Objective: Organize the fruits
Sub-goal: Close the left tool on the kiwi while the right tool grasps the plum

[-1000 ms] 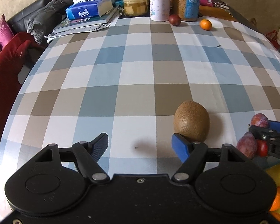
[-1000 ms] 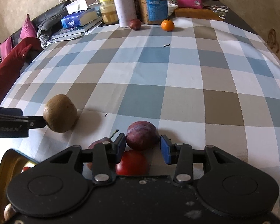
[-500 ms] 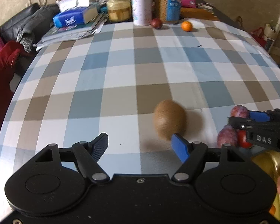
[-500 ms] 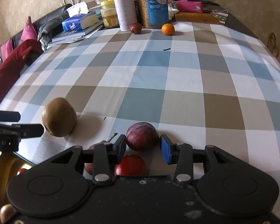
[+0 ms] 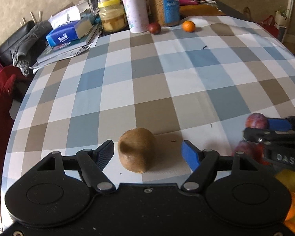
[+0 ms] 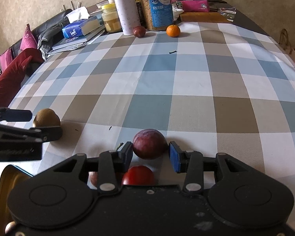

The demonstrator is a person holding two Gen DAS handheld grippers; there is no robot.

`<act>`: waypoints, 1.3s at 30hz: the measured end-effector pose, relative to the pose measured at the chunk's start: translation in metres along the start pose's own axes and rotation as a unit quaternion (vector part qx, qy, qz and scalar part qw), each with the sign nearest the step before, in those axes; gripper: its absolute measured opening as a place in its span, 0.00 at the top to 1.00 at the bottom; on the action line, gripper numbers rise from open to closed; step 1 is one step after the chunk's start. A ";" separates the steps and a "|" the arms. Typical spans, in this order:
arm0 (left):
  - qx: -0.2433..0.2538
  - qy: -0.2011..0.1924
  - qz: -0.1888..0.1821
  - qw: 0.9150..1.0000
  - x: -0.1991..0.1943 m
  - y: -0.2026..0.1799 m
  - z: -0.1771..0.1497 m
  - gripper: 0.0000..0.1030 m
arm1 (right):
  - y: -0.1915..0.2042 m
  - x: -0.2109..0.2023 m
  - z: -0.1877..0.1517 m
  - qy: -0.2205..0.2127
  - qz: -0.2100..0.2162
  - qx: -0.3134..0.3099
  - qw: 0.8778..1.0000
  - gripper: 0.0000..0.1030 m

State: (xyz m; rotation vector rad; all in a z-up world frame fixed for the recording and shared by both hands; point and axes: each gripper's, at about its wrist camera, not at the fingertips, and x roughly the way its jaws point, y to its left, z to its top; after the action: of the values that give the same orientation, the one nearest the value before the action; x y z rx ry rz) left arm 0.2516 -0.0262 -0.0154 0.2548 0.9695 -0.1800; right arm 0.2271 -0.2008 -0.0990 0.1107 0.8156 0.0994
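Left wrist view
- Left gripper (image 5: 147, 154): fingers apart, straddling the kiwi (image 5: 136, 149); clear gap on the blue-pad side, narrow gap on the other; no pad pressing.
- Kiwi: lying on the checked cloth (image 5: 167, 82), not lifted.
- Bowl (image 5: 291, 179): gold rim at the right edge, orange fruit inside.
- Far end: dark plum (image 5: 154, 28) and mandarin (image 5: 188, 26) on the cloth beside the jars, well apart from the bowl.

Right wrist view
- Right gripper (image 6: 150, 153): fingers apart around the near plum (image 6: 149, 143); left pad looks to touch it, right pad just clear; no clamp.
- Near plum: on the cloth.
- Under the gripper: a red fruit (image 6: 138, 175) and another, partly hidden.

Progress
- Done: some fruit in the bowl.
- Left: kiwi, near plum, the two under the gripper, the far pair. Judged early to midway.
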 end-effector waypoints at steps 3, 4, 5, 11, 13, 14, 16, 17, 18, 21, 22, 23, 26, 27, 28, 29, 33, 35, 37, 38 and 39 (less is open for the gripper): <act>-0.008 0.001 0.003 1.000 0.006 0.004 0.001 0.26 | 0.000 0.000 0.000 0.000 0.000 0.001 1.000 0.58; -0.010 0.002 0.002 1.000 0.008 0.005 0.001 0.26 | 0.000 0.000 0.000 0.000 0.000 0.000 1.000 0.58; -0.013 0.006 0.000 1.000 0.011 0.006 0.002 0.26 | 0.000 0.000 0.000 0.000 0.000 0.000 1.000 0.58; -0.035 0.031 -0.026 0.999 0.026 0.013 -0.001 0.25 | 0.000 0.000 0.000 0.000 0.000 0.000 1.000 0.58; -0.037 0.037 -0.034 0.998 0.029 0.013 -0.003 0.24 | 0.000 0.000 0.000 -0.001 0.000 0.000 1.000 0.58; -0.037 0.039 -0.037 0.998 0.031 0.013 -0.004 0.22 | 0.000 0.000 0.000 -0.001 0.000 0.000 1.000 0.58; -0.038 0.035 -0.035 0.998 0.031 0.012 -0.006 0.22 | 0.000 0.000 0.000 -0.001 0.000 0.000 1.000 0.58; -0.037 0.035 -0.036 0.998 0.030 0.012 -0.006 0.22 | 0.000 0.000 0.000 -0.001 -0.001 0.002 1.000 0.58; -0.037 0.034 -0.037 0.998 0.030 0.013 -0.006 0.22 | 0.000 0.000 0.000 -0.001 -0.001 0.002 1.000 0.58; -0.040 0.035 -0.039 0.998 0.032 0.014 -0.004 0.22 | 0.000 0.000 0.001 0.001 -0.004 0.004 1.000 0.58; -0.041 0.035 -0.039 0.998 0.032 0.015 -0.004 0.22 | 0.001 0.000 0.001 0.003 -0.005 0.003 1.000 0.58; -0.042 0.035 -0.040 0.998 0.032 0.015 -0.004 0.22 | 0.002 0.001 0.002 0.004 -0.007 0.002 1.000 0.58; -0.044 0.035 -0.044 0.997 0.033 0.016 -0.003 0.23 | 0.005 0.001 0.001 0.004 -0.016 -0.007 1.000 0.58; -0.044 0.036 -0.046 0.997 0.033 0.017 -0.003 0.23 | 0.008 0.001 0.001 0.004 -0.020 -0.013 1.000 0.58; -0.043 0.035 -0.048 0.997 0.033 0.017 -0.003 0.25 | 0.009 0.002 0.001 0.004 -0.024 -0.018 1.000 0.58; -0.041 0.034 -0.049 0.997 0.033 0.016 -0.003 0.26 | 0.011 0.002 0.000 0.003 -0.029 -0.024 0.999 0.58; -0.029 0.022 -0.044 0.998 0.029 0.014 -0.002 0.26 | 0.019 0.003 -0.001 0.000 -0.046 -0.048 0.998 0.58; -0.024 0.014 -0.042 0.999 0.028 0.014 -0.001 0.26 | 0.021 0.004 -0.001 -0.001 -0.052 -0.054 0.997 0.58; -0.022 0.014 -0.044 0.999 0.029 0.014 0.000 0.26 | 0.022 0.005 -0.001 -0.002 -0.056 -0.056 0.997 0.62; -0.024 0.016 -0.047 0.998 0.030 0.014 0.001 0.26 | 0.023 0.006 -0.001 -0.003 -0.059 -0.056 0.997 0.62; -0.026 0.019 -0.050 0.998 0.031 0.015 0.001 0.26 | 0.023 0.006 0.000 -0.003 -0.061 -0.057 0.997 0.62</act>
State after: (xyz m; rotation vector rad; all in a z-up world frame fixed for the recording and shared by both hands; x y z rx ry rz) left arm 0.2734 -0.0134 -0.0390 0.1630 1.0232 -0.2410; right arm 0.2298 -0.1768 -0.1001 -0.0468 0.8072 0.0314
